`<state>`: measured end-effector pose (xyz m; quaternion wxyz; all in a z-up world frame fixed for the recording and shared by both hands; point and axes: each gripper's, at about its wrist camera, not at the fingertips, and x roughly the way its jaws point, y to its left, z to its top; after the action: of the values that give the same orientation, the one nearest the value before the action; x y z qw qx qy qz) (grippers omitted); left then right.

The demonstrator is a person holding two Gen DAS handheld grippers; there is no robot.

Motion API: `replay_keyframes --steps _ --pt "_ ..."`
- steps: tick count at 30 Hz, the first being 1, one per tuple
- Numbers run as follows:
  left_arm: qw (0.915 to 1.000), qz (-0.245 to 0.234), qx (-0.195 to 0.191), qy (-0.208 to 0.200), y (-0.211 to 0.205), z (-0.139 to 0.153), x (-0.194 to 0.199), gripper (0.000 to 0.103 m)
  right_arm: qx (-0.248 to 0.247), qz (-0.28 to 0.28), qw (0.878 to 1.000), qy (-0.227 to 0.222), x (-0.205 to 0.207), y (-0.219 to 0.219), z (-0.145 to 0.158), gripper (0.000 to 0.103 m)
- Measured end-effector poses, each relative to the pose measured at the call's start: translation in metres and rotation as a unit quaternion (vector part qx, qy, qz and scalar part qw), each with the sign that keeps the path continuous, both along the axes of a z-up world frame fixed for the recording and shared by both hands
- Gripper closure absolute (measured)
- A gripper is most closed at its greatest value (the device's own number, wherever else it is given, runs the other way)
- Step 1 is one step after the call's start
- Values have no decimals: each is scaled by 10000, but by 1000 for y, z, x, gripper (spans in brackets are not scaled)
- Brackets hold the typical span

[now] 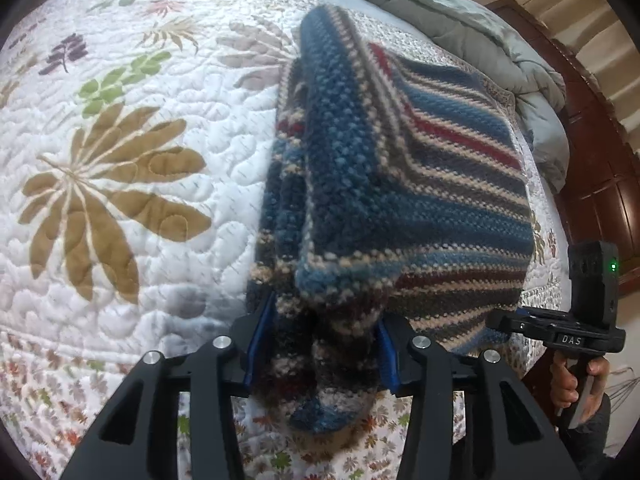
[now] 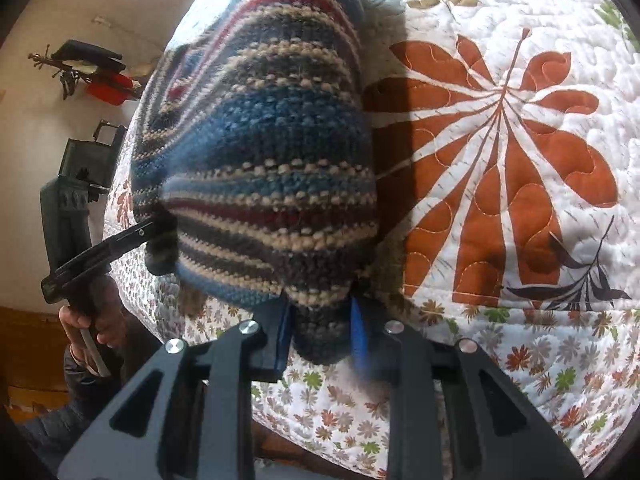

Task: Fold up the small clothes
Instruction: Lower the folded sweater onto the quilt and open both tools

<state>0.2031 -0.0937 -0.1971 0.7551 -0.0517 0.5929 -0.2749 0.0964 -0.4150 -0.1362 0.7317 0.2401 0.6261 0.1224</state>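
Note:
A striped knit garment [image 1: 400, 184], in blue, cream, grey and red, is lifted above the quilted bed. My left gripper [image 1: 320, 344] is shut on its near left corner, several layers bunched between the blue pads. My right gripper [image 2: 324, 332] is shut on the other near corner of the same knit [image 2: 264, 152]. The right gripper also shows at the right of the left wrist view [image 1: 520, 320], and the left gripper at the left of the right wrist view [image 2: 156, 236], both clamped on the knit's edge. The far end of the garment droops toward the quilt.
A white quilt with large leaf prints [image 1: 120, 184] covers the bed [image 2: 520, 160]. A crumpled grey duvet [image 1: 500, 40] lies at the far right by a dark wooden headboard [image 1: 600, 168]. The bed's near edge runs just below the grippers.

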Motion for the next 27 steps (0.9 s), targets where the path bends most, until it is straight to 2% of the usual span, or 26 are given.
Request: replay_keyframes --steps 3,6,8,10,13,16,21,27 --pt "9997 28 193 -138 2 21 -9 55 -36 -31 10000 -77 -5 -2 13 68" --pt "9957 48 627 -683 -2 50 -21 41 -434 -57 9985 -339 -8 0 40 64" --pt "9920 34 778 -989 -6 65 -28 38 -710 -76 9962 -494 -12 2 56 61" --pt "9891 88 853 -1199 -8 79 -34 35 -917 -164 9938 -609 -13 7 71 47" --pt "9842 192 1001 -1451 -17 94 -43 33 -1275 -230 9879 -857 -17 20 89 36" --pt "9819 296 1068 -1534 -18 101 -50 32 -1678 -296 9796 -1067 -21 29 105 25" --pt "9804 340 1139 -1571 -13 109 -62 28 -1831 -530 9750 -1141 -35 32 115 16" --pt "9800 372 1248 -1503 -9 110 -76 24 -1982 -708 9718 -1063 -55 32 114 13"
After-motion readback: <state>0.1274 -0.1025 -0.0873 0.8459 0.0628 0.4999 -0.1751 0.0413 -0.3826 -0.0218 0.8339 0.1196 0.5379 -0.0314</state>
